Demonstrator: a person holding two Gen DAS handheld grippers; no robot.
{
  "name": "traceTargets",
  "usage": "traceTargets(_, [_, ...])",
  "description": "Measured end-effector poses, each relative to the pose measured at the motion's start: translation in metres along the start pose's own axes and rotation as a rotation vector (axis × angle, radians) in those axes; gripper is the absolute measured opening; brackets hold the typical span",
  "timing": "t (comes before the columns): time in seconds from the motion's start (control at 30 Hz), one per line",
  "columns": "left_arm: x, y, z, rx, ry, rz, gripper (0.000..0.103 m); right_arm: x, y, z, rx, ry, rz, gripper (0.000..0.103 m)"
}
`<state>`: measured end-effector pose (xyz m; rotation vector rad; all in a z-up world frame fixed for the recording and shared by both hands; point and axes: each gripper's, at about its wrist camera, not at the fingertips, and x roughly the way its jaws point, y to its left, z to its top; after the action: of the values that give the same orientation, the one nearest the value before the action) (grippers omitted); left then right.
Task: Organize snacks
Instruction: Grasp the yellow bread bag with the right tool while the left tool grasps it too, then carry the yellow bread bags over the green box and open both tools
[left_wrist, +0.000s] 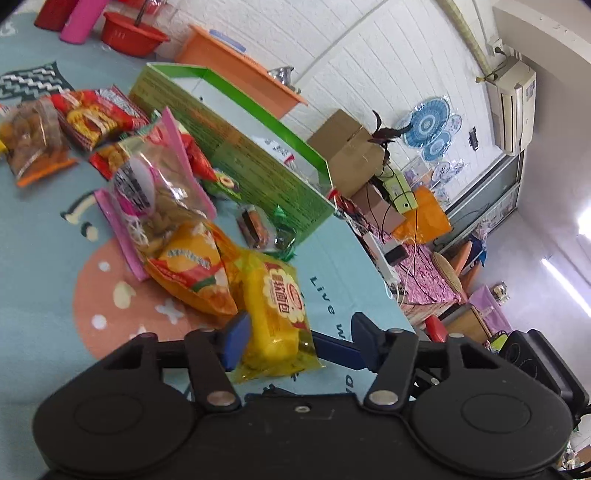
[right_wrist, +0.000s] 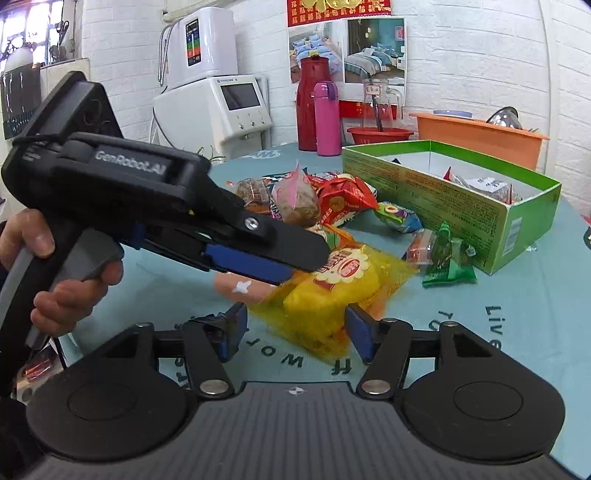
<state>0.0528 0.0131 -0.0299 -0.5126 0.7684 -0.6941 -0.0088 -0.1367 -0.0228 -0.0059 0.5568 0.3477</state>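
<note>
A yellow bread packet (left_wrist: 277, 314) (right_wrist: 332, 295) lies on the teal tablecloth, nearest of a heap of snack packets. My left gripper (left_wrist: 300, 339) straddles it: the left pad touches its edge, the right pad stands clear, so the jaws are open. The right wrist view shows this gripper (right_wrist: 295, 266) from the side, over the packet's far end. My right gripper (right_wrist: 297, 334) is open wide around the packet's near end. Behind the heap stands the long green box (left_wrist: 240, 155) (right_wrist: 443, 192) with a few packets inside.
More snacks lie around: an orange bag (left_wrist: 192, 273), a pink-edged packet (left_wrist: 159, 192), red packets (right_wrist: 343, 195), a green wrapped sweet (right_wrist: 447, 258). At the back stand a pink flask (right_wrist: 327, 118), red thermos (right_wrist: 308, 103), red bowl (right_wrist: 380, 134) and orange basin (right_wrist: 480, 136). A hand (right_wrist: 55, 291) holds the left gripper.
</note>
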Motion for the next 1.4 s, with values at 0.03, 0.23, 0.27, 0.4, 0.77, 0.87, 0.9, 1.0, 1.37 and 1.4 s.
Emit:
traceTargets(0.03, [0.004, 0.000, 0.000, -0.002, 0.007, 0.007, 0.065, 0.000, -0.001, -0.001, 0.011, 0.005, -0.004, 0.097])
traceTargets(0.23, [0.014, 0.004, 0.008, -0.029, 0.010, 0.000, 0.069, -0.003, -0.013, -0.001, 0.147, -0.005, -0.010, 0.097])
traceTargets(0.27, [0.017, 0.003, 0.009, -0.025, 0.013, 0.000, 0.069, -0.002, -0.015, 0.000, 0.170, -0.010, -0.012, 0.097])
traceTargets(0.4, [0.031, 0.008, 0.010, -0.020, 0.045, 0.024, 0.035, 0.007, -0.022, 0.000, 0.222, 0.002, -0.042, 0.099])
traceTargets(0.77, [0.013, -0.019, 0.013, 0.045, -0.029, 0.011, 0.025, -0.008, -0.023, 0.007, 0.190, -0.040, -0.057, 0.072])
traceTargets(0.87, [0.007, -0.031, 0.027, 0.077, -0.072, -0.010, 0.025, -0.018, -0.024, 0.020, 0.157, -0.099, -0.066, 0.072])
traceTargets(0.9, [0.006, -0.033, 0.032, 0.087, -0.083, -0.011, 0.025, -0.019, -0.025, 0.025, 0.146, -0.116, -0.070, 0.072])
traceTargets(1.0, [0.008, -0.042, 0.050, 0.121, -0.115, -0.004, 0.025, -0.017, -0.031, 0.040, 0.130, -0.161, -0.081, 0.072])
traceTargets(1.37, [0.039, -0.035, 0.118, 0.142, -0.162, 0.041, 0.025, 0.020, -0.064, 0.085, 0.180, -0.259, -0.115, 0.071])
traceTargets(1.4, [0.043, -0.031, 0.124, 0.139, -0.163, 0.043, 0.025, 0.026, -0.068, 0.089, 0.184, -0.261, -0.117, 0.071])
